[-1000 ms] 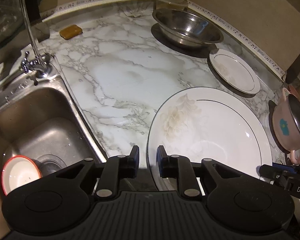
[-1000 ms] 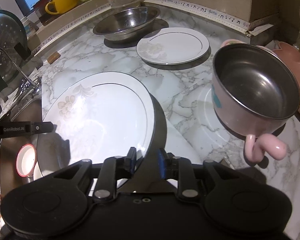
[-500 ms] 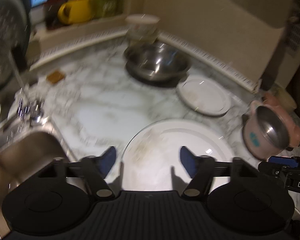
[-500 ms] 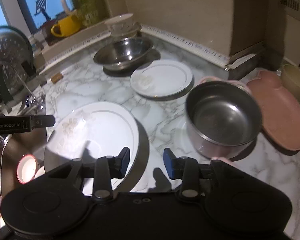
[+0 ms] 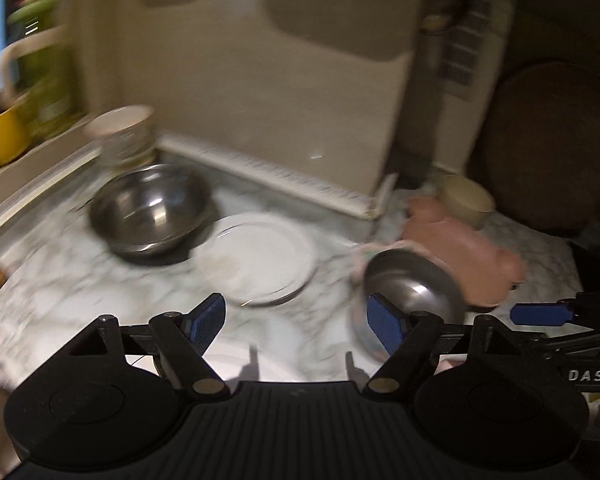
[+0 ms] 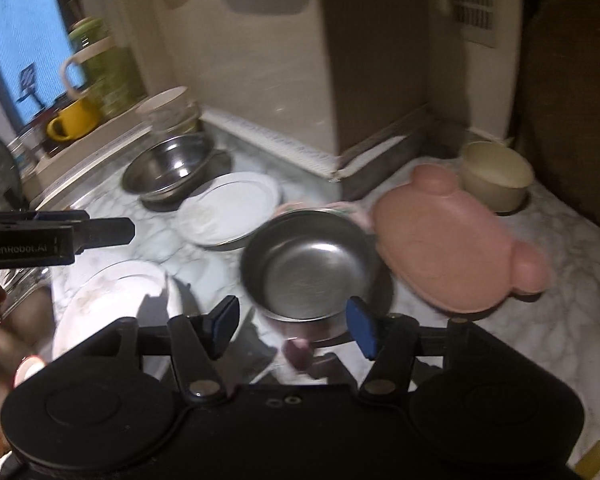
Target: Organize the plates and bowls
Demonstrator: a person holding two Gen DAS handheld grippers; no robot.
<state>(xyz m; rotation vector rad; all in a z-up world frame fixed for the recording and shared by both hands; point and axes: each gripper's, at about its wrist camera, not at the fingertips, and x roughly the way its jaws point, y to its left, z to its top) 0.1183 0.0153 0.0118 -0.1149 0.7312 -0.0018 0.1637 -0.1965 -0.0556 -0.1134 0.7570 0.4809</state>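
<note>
- L gripper (image 5: 296, 326): jaws opening, nothing btwn.
- R gripper (image 6: 290, 326): jaws opening, empty; steel-lined pink cup (image 6: 312, 268) at 12 o'clock.
- Small white plate (image 6: 230, 208) at 11.

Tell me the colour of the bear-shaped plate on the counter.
Pink. The bear-shaped plate shows best in the right wrist view, lying flat beside the steel-lined cup.

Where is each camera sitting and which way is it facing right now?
Left wrist: on the left gripper, jaws opening and empty, angled down at the steel bowl and small plate; the right gripper's tip shows.
Right wrist: on the right gripper, jaws opening, empty, facing the pink-handled pot and pink tray.
Shared: bowl, plate, pot, tray.
</note>
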